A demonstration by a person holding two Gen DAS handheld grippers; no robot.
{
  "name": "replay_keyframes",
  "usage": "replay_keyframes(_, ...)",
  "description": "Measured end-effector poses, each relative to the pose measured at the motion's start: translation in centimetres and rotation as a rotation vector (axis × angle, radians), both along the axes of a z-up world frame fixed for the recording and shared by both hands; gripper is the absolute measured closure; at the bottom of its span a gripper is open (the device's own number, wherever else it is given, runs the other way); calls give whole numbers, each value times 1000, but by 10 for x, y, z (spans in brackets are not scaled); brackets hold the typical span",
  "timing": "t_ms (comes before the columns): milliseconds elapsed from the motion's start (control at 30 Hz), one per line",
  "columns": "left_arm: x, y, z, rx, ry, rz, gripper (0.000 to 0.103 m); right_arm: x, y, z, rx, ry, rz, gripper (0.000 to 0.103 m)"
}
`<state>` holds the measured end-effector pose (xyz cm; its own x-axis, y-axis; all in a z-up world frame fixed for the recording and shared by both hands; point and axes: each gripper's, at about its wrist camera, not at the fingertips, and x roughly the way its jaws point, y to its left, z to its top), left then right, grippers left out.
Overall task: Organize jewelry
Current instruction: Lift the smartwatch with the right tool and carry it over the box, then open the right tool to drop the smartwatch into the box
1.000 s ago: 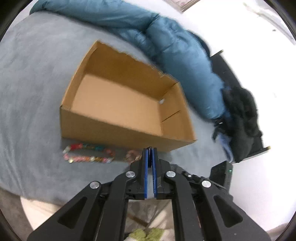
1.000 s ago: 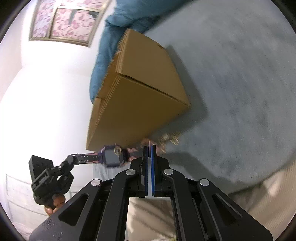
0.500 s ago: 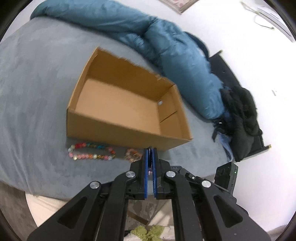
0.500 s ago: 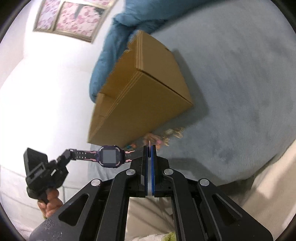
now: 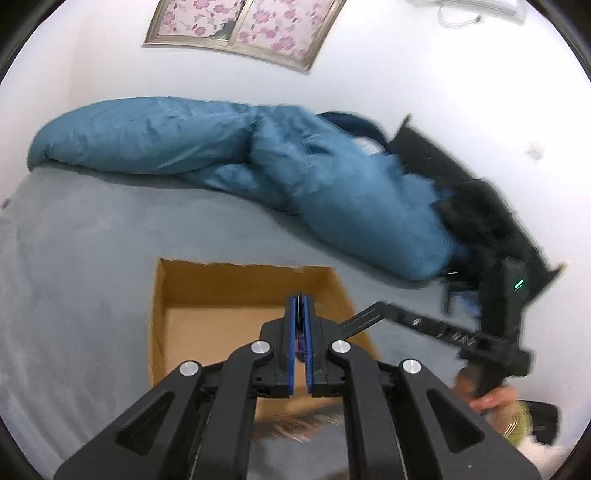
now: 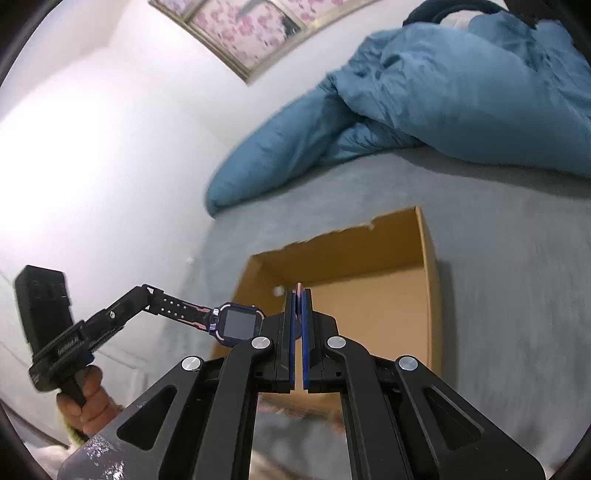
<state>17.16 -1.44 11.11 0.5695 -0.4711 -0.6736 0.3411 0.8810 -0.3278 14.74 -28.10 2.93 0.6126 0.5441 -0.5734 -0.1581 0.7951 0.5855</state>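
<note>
A purple and pink smartwatch (image 6: 236, 325) is held level between both grippers, one strap end in each. My left gripper (image 5: 300, 306) is shut on one strap end, and it also shows in the right wrist view (image 6: 147, 295). My right gripper (image 6: 298, 295) is shut on the other strap end, and it also shows in the left wrist view (image 5: 347, 326). Both hover over the open cardboard box (image 5: 177, 295) on the grey bed; the box also shows in the right wrist view (image 6: 424, 266). Blurred beaded jewelry (image 5: 295, 428) lies on the bed in front of the box.
A blue quilt (image 5: 258, 162) lies along the far side of the grey bed (image 5: 74, 258). Black clothing (image 5: 480, 221) sits at the right by the wall. A framed floral picture (image 5: 240, 29) hangs on the white wall.
Both grippers have risen and swung forward with the watch, from in front of the box to above its opening. The bead strands have slid low and blurred.
</note>
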Motion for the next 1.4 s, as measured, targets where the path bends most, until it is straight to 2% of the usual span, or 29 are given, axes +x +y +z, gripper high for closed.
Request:
replay_keyframes(133, 59, -15, -43, 98, 66, 21, 100, 53, 15, -23, -78, 90, 20, 102)
replay_keyframes(267, 98, -28, -83, 209, 118, 26, 100, 90, 27, -44, -162, 168, 26, 102)
replay_keyframes(433, 125, -37, -123, 332, 175, 30, 100, 117, 35, -67, -256, 239, 28, 102)
replay_keyframes(533, 129, -39, -135, 407, 166, 32, 99, 120, 37, -77, -297, 261, 28, 100)
replay_keyframes(633, 129, -37, -134, 430, 153, 33, 92, 126, 37, -82, -328, 258, 20, 97)
replay_keyframes(667, 129, -37, -133, 431, 148, 39, 85, 125, 35, -81, -334, 250, 18, 95)
replay_keyframes(733, 124, -33, -129, 435, 132, 62, 81, 119, 32, -74, -333, 232, 8, 82)
replay_keyframes(767, 122, -31, -126, 432, 127, 69, 81, 118, 30, -72, -341, 225, -7, 62)
replay_keyframes(800, 119, -30, -124, 433, 122, 75, 80, 114, 28, -67, -348, 205, -29, 58)
replay_keyframes(900, 105, -27, -109, 438, 81, 88, 78, 103, 24, -58, -350, 163, -73, 58)
replay_keyframes(1033, 77, -17, -81, 413, 9, 107, 71, 76, 16, -43, -287, 110, -145, 55)
replay_keyframes(1133, 51, -7, -57, 376, -47, 126, 66, 45, 17, -28, -247, 46, -185, 45)
replay_keyframes(1200, 30, -1, -42, 355, -87, 141, 62, 24, 21, -19, -257, 5, -197, 36)
replay_keyframes(1400, -29, 13, -14, 316, -162, 194, 54, -30, 43, -2, -400, -88, -194, 15)
